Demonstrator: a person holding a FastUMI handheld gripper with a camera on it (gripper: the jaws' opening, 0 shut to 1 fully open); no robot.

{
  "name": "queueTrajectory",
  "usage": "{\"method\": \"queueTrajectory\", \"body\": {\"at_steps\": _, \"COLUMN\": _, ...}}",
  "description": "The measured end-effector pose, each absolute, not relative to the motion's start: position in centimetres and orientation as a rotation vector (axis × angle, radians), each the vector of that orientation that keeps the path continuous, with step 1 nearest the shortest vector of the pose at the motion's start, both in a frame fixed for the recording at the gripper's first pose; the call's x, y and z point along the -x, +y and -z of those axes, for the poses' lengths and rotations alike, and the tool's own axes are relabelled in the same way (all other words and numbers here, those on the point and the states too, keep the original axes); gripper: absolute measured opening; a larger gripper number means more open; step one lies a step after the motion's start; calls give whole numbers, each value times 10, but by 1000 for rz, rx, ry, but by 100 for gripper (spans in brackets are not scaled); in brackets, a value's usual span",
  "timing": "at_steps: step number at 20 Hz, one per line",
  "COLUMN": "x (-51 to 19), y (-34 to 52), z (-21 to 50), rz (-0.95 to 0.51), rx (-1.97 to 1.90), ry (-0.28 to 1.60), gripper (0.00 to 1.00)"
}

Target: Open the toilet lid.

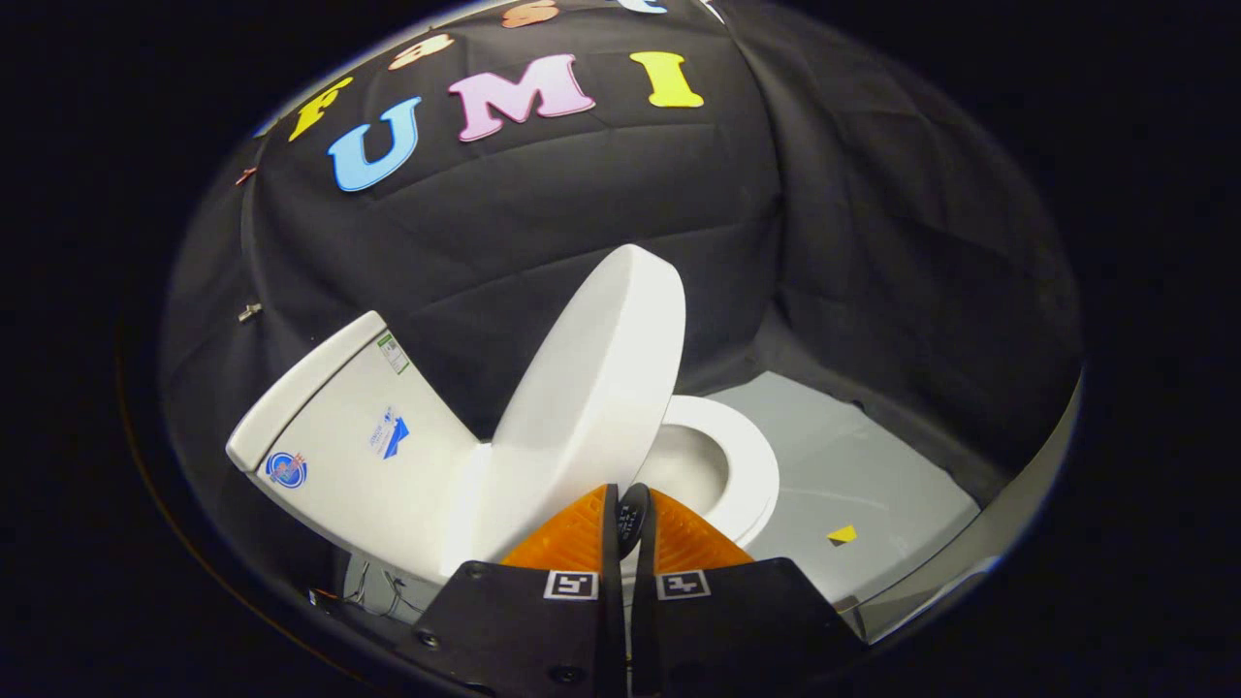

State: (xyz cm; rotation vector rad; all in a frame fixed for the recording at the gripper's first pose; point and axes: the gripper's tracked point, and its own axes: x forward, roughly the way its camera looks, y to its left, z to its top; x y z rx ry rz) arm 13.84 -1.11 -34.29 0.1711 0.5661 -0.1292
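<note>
A white toilet stands on the grey floor, its tank (359, 436) to the left of my fingers. The lid (591, 388) is raised well off the seat (751, 465) and stands tilted between tank and bowl (693, 465), its broad outer face turned towards me. My gripper (628, 499) is shut, its fingers pressed close together with only a thin slit between them. The fingertips sit right in front of the lid's lower side edge, beside the seat ring. Whether they touch the lid I cannot tell.
The grey floor panel (853, 456) stretches beyond the bowl, with a small yellow marker (842, 533) on it. Black cloth walls close in behind and on both sides. Some cables (383, 586) lie under the tank.
</note>
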Motion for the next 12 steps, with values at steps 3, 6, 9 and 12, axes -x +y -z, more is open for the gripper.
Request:
{"method": "queueTrajectory", "body": {"at_steps": 3, "x": -139, "y": 18, "z": 322, "rz": 83, "rx": -126, "ry": 529, "gripper": 7}}
{"method": "queueTrajectory", "body": {"at_steps": 6, "x": -139, "y": 52, "z": 304, "rz": 31, "rx": -98, "ry": 500, "gripper": 7}}
{"method": "queueTrajectory", "body": {"at_steps": 9, "x": -140, "y": 96, "z": 285, "rz": -54, "rx": -62, "ry": 458, "gripper": 7}}
{"method": "queueTrajectory", "body": {"at_steps": 12, "x": -142, "y": 140, "z": 275, "rz": -126, "rx": -37, "ry": 437, "gripper": 7}}
